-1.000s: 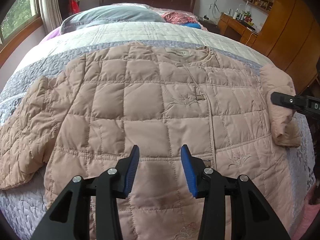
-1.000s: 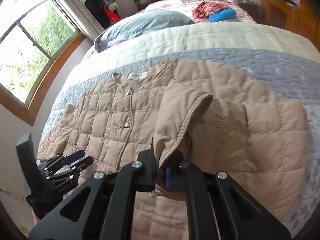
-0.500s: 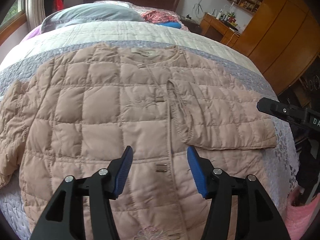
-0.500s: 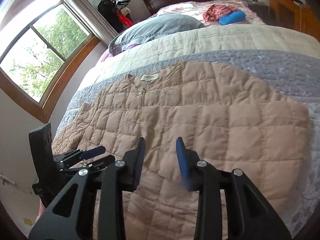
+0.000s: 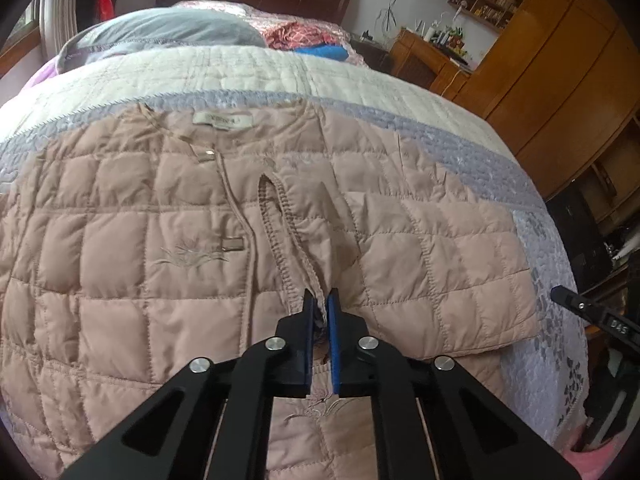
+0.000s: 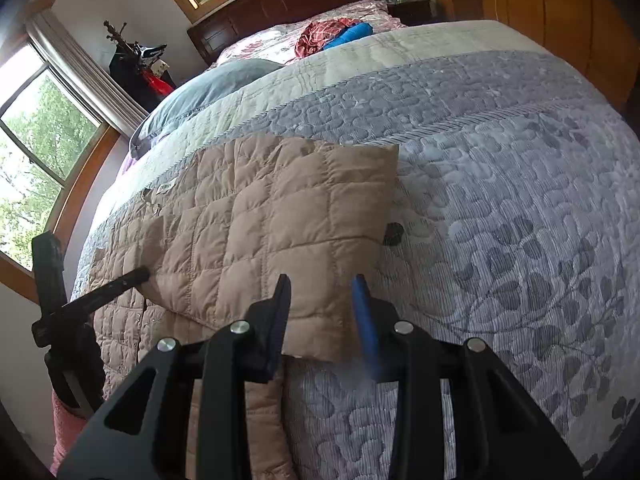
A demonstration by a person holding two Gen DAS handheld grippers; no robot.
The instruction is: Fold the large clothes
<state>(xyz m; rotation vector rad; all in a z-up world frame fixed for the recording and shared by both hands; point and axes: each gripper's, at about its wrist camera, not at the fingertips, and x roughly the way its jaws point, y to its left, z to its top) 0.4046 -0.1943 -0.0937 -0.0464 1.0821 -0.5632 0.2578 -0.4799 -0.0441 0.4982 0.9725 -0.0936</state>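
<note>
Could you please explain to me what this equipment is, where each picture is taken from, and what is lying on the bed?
There is no robot here: a person holds a two-finger gripper in each hand, and each gripper carries a wide-angle camera looking along its fingers. One picture comes from the left gripper, the other from the right gripper.

On the bed's grey quilt lies a pink quilted jacket, front up, with one sleeve folded across the chest. The left gripper has shut its blue-padded fingers on the ribbed cuff of that sleeve. The right gripper is open and holds nothing; it hovers over the jacket's folded edge. A grey pillow lies further up the bed.
</note>
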